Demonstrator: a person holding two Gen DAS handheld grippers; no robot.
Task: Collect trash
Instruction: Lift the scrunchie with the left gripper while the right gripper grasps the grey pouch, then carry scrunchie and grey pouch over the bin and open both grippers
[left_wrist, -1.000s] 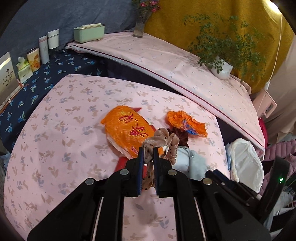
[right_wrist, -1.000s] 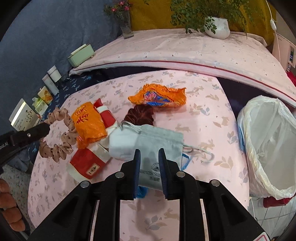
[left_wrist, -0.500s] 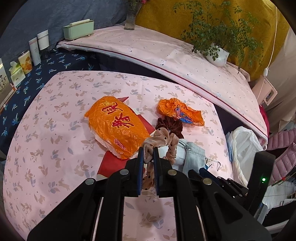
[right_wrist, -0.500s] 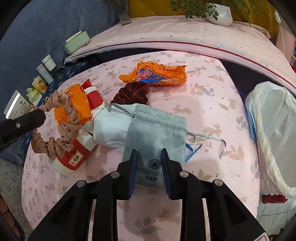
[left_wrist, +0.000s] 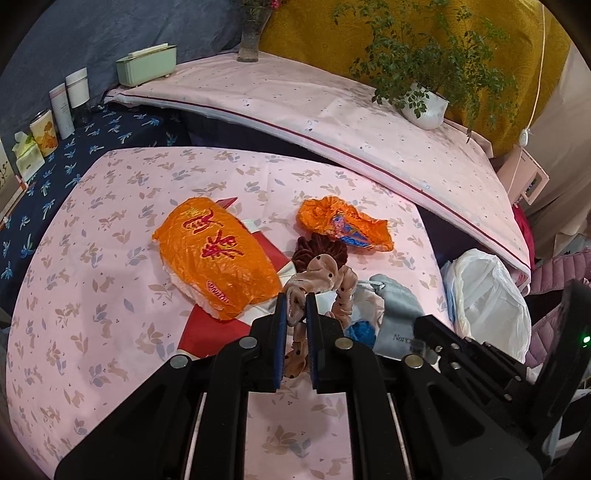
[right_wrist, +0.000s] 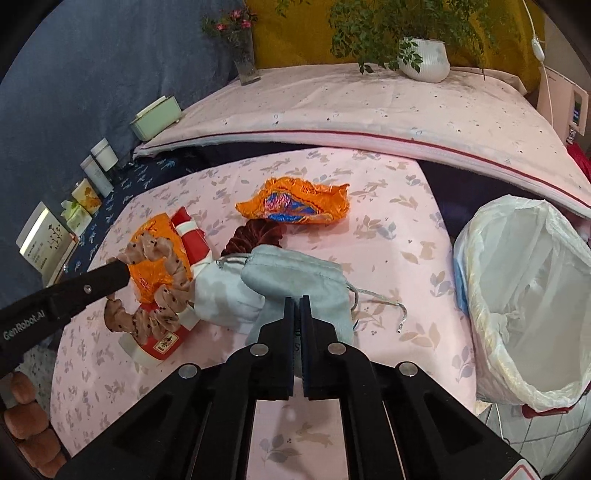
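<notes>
My left gripper (left_wrist: 295, 306) is shut on a tan dotted scrunchie (left_wrist: 325, 277) and holds it above the pink table; the scrunchie also shows in the right wrist view (right_wrist: 159, 291). My right gripper (right_wrist: 297, 306) is shut on a grey drawstring pouch (right_wrist: 295, 277), whose near end is lifted. Around them lie a large orange wrapper (left_wrist: 218, 254), a crumpled orange wrapper (right_wrist: 295, 203), a dark red scrunchie (right_wrist: 258, 236), a red packet (right_wrist: 162, 343) and a white cloth (right_wrist: 225, 295). A bin with a white liner (right_wrist: 528, 295) stands at the right.
A raised pink-covered shelf (right_wrist: 369, 107) at the back holds a potted plant (right_wrist: 424, 55), a vase (right_wrist: 247, 70) and a green box (right_wrist: 157, 118). Bottles and cartons (left_wrist: 62, 107) stand on blue cloth at the left.
My right gripper has closed on the grey pouch and raised its near end. My left gripper, still holding the tan scrunchie, has shifted a little.
</notes>
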